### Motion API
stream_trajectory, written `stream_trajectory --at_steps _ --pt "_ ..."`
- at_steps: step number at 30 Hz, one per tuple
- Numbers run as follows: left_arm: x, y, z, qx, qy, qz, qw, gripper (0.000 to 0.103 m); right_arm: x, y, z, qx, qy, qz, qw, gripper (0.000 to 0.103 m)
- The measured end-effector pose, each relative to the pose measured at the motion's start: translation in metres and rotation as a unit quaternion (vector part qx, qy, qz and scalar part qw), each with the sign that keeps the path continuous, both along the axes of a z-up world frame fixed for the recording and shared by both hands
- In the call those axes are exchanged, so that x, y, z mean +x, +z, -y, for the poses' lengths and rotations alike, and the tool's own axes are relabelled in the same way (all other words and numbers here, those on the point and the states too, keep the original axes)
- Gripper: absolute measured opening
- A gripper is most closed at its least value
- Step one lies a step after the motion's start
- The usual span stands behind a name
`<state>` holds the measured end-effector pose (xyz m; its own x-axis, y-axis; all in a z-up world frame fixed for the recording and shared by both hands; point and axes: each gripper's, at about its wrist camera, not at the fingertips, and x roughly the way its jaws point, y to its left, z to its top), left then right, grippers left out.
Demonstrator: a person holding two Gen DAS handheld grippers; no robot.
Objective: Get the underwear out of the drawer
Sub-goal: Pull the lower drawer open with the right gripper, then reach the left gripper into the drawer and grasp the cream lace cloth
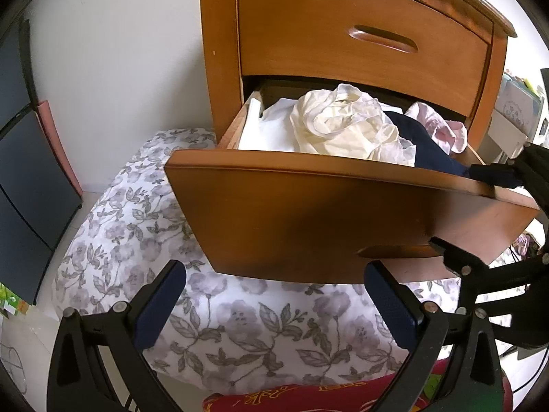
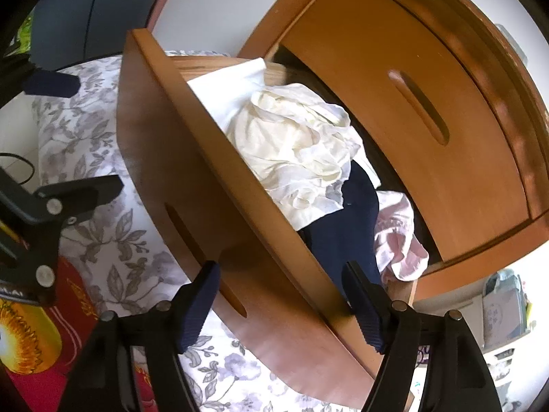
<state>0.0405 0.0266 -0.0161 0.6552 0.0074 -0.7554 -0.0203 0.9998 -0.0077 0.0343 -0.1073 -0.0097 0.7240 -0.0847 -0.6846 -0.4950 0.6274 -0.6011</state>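
Note:
The lower drawer (image 1: pixel 308 213) of a wooden nightstand is pulled out and piled with clothes. On top is a crumpled cream underwear piece (image 1: pixel 343 123) (image 2: pixel 295 151), beside a navy garment (image 1: pixel 422 147) (image 2: pixel 350 226), a pink one (image 1: pixel 442 127) (image 2: pixel 398 237) and a folded white cloth (image 1: pixel 267 127) (image 2: pixel 233 86). My left gripper (image 1: pixel 278 295) is open, below and in front of the drawer front, holding nothing. My right gripper (image 2: pixel 283 304) (image 1: pixel 480 216) is open at the drawer's right end. Its jaws straddle the front panel (image 2: pixel 212 206), with the inner finger (image 2: pixel 363 305) against the navy garment.
The upper drawer (image 1: pixel 360 34) is shut. A floral bedcover (image 1: pixel 144 226) lies under and left of the drawer. A red printed cushion (image 1: pixel 308 395) sits near the bottom, a dark cabinet (image 1: pixel 27 171) stands on the left, and boxes (image 1: pixel 514 113) are stacked right of the nightstand.

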Motion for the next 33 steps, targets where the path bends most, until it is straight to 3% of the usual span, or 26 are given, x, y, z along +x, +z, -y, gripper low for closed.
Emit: stream_trajectory --at_steps 3,6,10,14,16,18,24,28,33 --pt "-0.002 0.001 -0.003 -0.002 0.006 0.003 1.0 0.103 -0.006 0.009 0.003 0.018 -0.007 0.0 1.0 0.08" --pt "-0.003 0.002 -0.003 0.0 0.01 0.007 0.9999 0.103 -0.023 0.027 0.009 0.042 -0.015 0.036 0.998 0.085" --pt "-0.006 0.005 -0.002 0.005 0.014 0.017 0.9998 0.103 -0.045 0.053 0.028 0.128 -0.081 0.073 0.986 0.093" --pt "-0.01 0.008 -0.003 0.004 0.014 0.026 0.9996 0.103 -0.061 0.056 0.06 0.247 -0.187 0.068 0.948 0.097" --pt "-0.012 0.009 -0.004 0.002 0.013 0.03 0.9995 0.103 -0.069 0.05 0.077 0.313 -0.227 0.042 0.921 0.098" --pt "-0.013 0.011 -0.004 0.002 0.014 0.034 0.9993 0.103 -0.075 0.043 0.089 0.343 -0.26 0.03 0.902 0.1" --pt "-0.019 0.02 -0.008 -0.025 0.004 0.056 0.9981 0.103 -0.091 0.039 0.096 0.37 -0.263 0.067 0.889 0.103" --pt "-0.023 0.026 -0.012 -0.046 0.005 0.071 0.9964 0.103 -0.098 0.039 0.093 0.374 -0.243 0.1 0.889 0.103" --pt "-0.025 0.041 -0.018 -0.07 0.004 0.093 0.9932 0.103 -0.098 0.032 0.097 0.392 -0.24 0.096 0.883 0.103"
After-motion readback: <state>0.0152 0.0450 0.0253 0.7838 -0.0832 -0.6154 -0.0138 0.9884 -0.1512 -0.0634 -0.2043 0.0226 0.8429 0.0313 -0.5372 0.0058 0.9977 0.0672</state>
